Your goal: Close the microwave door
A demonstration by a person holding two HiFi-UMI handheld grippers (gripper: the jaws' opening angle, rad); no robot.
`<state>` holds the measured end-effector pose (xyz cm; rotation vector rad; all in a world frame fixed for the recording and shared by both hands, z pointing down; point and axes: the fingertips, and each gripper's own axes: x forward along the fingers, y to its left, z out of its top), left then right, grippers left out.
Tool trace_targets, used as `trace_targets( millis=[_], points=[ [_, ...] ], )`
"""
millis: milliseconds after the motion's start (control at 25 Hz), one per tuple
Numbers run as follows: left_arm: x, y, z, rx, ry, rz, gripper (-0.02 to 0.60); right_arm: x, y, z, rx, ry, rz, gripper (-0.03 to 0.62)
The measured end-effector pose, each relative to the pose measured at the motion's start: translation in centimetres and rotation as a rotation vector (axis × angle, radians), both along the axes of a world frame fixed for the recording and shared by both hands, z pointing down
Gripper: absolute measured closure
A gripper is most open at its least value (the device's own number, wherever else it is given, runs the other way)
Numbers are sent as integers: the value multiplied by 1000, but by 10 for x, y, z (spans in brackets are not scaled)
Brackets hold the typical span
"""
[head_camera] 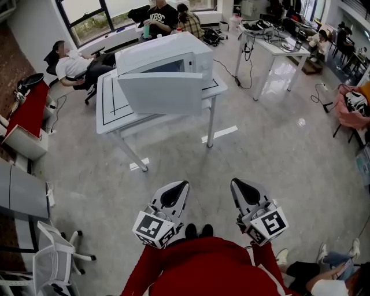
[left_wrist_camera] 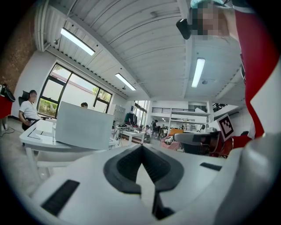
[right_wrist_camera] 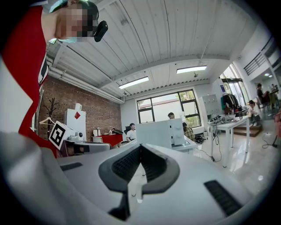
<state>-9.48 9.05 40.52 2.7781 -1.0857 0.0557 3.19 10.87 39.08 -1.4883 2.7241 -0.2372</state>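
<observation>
- The microwave [head_camera: 173, 55] sits on a white table [head_camera: 110, 110] at about 11 o'clock from the person, well apart from both grippers
- Its door [head_camera: 161, 92] stands open, swung out from the body, with its flat white face turned towards the person
- The left gripper [head_camera: 180, 188] is held low at about 6 o'clock in the head view, over the bare floor and pointing towards 12 o'clock
- In the left gripper view its jaws are drawn together, tips meeting with nothing between them; the door [left_wrist_camera: 83, 125] shows at 10 o'clock beyond them
- The right gripper [head_camera: 238, 186] is held just beside the left one, on its 3 o'clock side, also pointing forward
- In the right gripper view its jaws likewise meet at the tips and grip nothing; the microwave [right_wrist_camera: 164, 131] stands at 12 o'clock past them
- Neither gripper touches the microwave or the table
- The person's red sleeves [head_camera: 202, 266] fill the head view at 6 o'clock
- A seated person [head_camera: 72, 65] is at 10 o'clock of the table, and two more people [head_camera: 173, 17] sit behind the microwave at 12 o'clock
- A second white table [head_camera: 272, 43] with cables on it stands at 1 o'clock, and a white office chair [head_camera: 55, 263] at 8 o'clock
</observation>
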Motion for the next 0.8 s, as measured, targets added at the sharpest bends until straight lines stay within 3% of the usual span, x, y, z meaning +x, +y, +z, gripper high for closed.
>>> trace_targets(
  millis=[200,360,600,800],
  points=[
    [11,-3,4,-19,-6,6,574,9,-2,-5,-31,-58,19,583],
    [19,-13,4,-15,-9,-13,574,30,-5,7,-51,-37,46,583],
    [13,-47,-4,14,-26,-113,574,51,-10,8,-32,-55,44,583],
    [2,-83,-7,-7,-19,-184,574,58,-26,7,-31,-70,44,583]
  ],
)
